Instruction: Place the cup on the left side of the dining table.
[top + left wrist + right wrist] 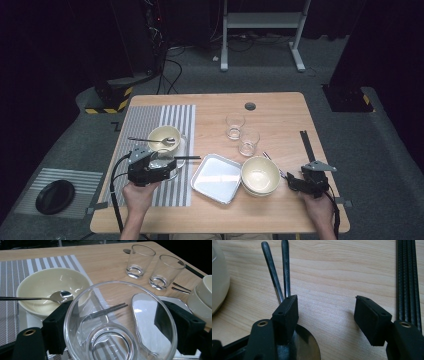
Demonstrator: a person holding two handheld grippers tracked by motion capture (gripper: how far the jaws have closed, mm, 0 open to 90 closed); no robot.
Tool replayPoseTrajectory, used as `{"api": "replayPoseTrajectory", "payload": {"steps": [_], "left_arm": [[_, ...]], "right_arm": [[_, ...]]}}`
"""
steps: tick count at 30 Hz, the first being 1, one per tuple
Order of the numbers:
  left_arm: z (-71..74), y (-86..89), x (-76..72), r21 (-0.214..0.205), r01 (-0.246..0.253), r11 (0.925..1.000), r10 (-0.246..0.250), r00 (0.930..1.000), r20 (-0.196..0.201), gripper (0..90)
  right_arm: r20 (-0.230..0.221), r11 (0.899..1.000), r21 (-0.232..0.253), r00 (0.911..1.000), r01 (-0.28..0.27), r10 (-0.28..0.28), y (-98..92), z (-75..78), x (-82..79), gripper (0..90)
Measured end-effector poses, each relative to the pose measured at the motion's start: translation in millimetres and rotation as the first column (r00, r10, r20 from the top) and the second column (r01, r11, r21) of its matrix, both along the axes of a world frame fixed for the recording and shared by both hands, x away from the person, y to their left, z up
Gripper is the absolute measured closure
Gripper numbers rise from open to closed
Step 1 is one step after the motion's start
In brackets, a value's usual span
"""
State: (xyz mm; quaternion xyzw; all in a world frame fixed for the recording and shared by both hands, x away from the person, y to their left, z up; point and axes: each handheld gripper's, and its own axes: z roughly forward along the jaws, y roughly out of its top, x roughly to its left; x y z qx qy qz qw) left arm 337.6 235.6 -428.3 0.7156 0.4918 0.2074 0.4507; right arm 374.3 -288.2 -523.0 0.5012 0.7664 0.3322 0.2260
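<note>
L gripper (159, 166) has its jaws set wide on either side of a clear glass bowl (120, 325), pads against its outer wall as far as the left gripper view shows, so it reads as pinching the bowl across its width. Bowl sits low over the near part of the striped placemat (145, 122), at the L side of the tabletop (280, 105). Just beyond it: cream bowl (164, 137) w/ a spoon (150, 140) lying across it, handle pointing L. A pair of dark chopsticks (187, 158) lies just R of the glass bowl, long axis running L–R toward the metal tray (216, 178).

R gripper (291, 182) is spread, nothing between the pads. In the right gripper view two thin dark utensil handles (277, 270) run away from the camera, roughly along the gripper's own line, and pass under its L jaw, not into the gap; a round metal end (307, 345) shows beneath that jaw. So the pieces lie off-centre, toward the stacked cream bowls (260, 176), which sit just L of the gripper.

Key relation, as I judge it: to take those utensils the R gripper needs to shift toward the stacked bowls so the handles fall between the jaws, closing across their long axis. Two glasses (242, 134) stand well behind, not in the way. A black strip (307, 145) lies along the R edge.
</note>
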Motion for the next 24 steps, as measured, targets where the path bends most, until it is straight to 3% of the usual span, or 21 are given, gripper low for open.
{"api": "replayPoseTrajectory", "payload": {"steps": [24], "left_arm": [[-24.4,1.3,-4.5,0.016,-0.003,0.9999,0.004,0.9993,-0.037,18.6]], "right_arm": [[-0.003,1.0,0.0,1.0,0.001,-0.001,0.3,0.2,-0.4,36.0]]}}
